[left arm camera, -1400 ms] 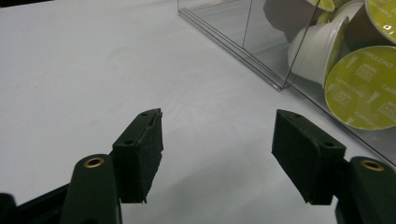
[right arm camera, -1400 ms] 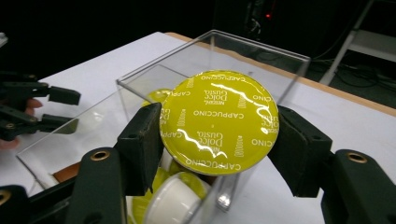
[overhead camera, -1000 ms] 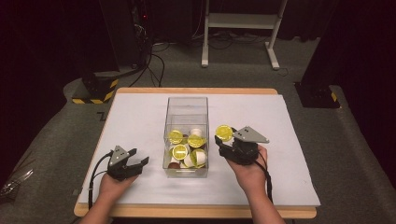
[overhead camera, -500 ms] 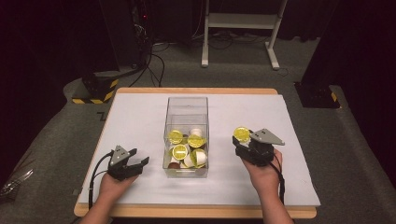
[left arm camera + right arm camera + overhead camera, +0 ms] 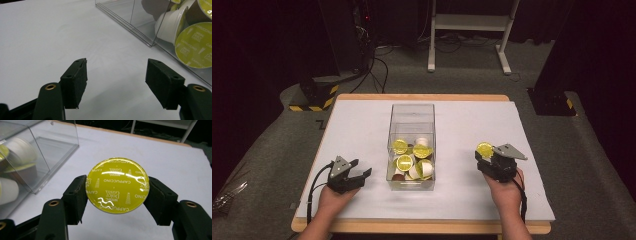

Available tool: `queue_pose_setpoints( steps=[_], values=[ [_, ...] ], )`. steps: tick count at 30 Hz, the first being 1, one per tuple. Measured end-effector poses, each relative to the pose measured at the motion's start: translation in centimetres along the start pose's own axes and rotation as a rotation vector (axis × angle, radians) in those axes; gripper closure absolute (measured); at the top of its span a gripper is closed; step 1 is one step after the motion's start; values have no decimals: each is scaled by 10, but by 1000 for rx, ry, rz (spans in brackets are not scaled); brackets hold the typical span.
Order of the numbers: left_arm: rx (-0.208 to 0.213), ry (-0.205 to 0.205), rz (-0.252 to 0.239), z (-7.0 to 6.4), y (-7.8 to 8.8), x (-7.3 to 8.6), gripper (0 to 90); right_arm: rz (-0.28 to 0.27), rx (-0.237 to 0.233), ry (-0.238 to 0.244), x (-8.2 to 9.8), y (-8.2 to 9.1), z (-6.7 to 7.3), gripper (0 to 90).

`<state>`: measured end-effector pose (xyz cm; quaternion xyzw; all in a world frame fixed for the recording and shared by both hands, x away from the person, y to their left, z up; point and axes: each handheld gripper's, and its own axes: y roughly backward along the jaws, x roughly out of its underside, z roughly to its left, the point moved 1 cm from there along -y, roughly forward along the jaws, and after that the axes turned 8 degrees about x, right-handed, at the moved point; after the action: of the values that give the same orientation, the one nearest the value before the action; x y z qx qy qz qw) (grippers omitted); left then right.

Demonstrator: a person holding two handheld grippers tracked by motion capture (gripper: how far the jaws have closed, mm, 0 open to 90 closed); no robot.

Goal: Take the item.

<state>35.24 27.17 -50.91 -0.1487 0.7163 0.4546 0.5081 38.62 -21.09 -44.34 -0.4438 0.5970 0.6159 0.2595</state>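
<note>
Gripping a round coffee capsule [image 5: 117, 185] by its rim, my right gripper [image 5: 492, 161] shows its glossy yellow foil lid right of the clear plastic box [image 5: 412, 112] of capsules [image 5: 404, 162]; my left gripper [image 5: 116, 78] gapes wide over matte white tabletop [image 5: 362, 120].

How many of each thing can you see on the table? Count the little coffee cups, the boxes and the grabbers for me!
Coffee capsules: at least 6 that can be told apart, 1 held in the right gripper as the held capsule and about 5 in the box (capsules in the box), piled, so some may be hidden
Clear box: 1
Grippers: 2, with the left gripper
Total: at least 9
</note>
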Motion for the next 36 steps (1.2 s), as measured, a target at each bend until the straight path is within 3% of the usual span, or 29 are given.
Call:
queue_pose_setpoints(
  steps=[8, 14, 20, 30, 36],
  values=[
    [1, -2, 1, 0, 0, 0, 341, 61, 33, -5, 23, -14, -7, 387],
    [4, -1, 0, 0, 0, 0, 341, 87, 52, -18, 32, -19, -11, 386],
    [4, -1, -2, 0, 0, 0, 342, 102, 72, -1, 37, -21, -11, 386],
    [7, -2, 2, 0, 0, 0, 342, 157, 69, -6, 50, -26, -12, 385],
    [6, 0, 2, 0, 0, 0, 343, 150, 64, -12, 53, -27, -13, 380]
  ],
)
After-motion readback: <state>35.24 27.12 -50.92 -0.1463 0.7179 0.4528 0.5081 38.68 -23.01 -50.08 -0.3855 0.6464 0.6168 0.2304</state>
